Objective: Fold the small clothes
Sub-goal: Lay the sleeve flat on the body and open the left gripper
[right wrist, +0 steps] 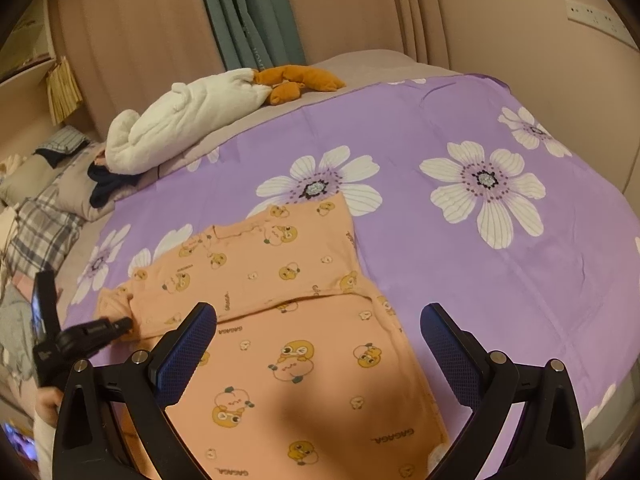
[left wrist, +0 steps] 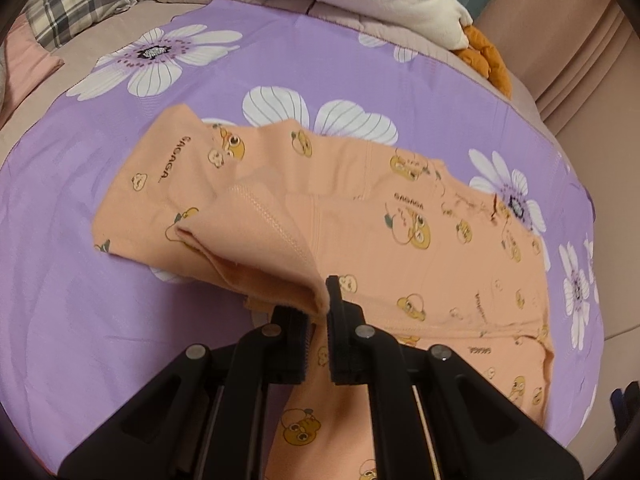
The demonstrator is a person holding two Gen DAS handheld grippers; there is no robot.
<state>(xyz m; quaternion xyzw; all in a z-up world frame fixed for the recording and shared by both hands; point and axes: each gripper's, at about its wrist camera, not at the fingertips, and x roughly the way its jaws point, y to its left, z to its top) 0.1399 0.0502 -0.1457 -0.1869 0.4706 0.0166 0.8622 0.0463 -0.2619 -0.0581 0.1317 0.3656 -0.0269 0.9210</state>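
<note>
A small peach shirt with a cartoon duck print (left wrist: 420, 240) lies on a purple flowered sheet (left wrist: 100, 300). My left gripper (left wrist: 325, 300) is shut on the shirt's sleeve edge and holds it lifted and folded over the body. In the right wrist view the shirt (right wrist: 300, 344) lies flat with one sleeve folded across. The left gripper (right wrist: 120, 324) shows there at the shirt's left edge. My right gripper (right wrist: 318, 328) is open and empty, hovering above the shirt's lower body.
A white plush toy (right wrist: 184, 124) and an orange plush (right wrist: 300, 80) lie at the bed's far edge. Dark clothing (right wrist: 104, 188) and a plaid pillow (right wrist: 44, 224) sit at the left. Padded pink walls (right wrist: 140, 20) and a teal curtain (right wrist: 252, 12) stand behind.
</note>
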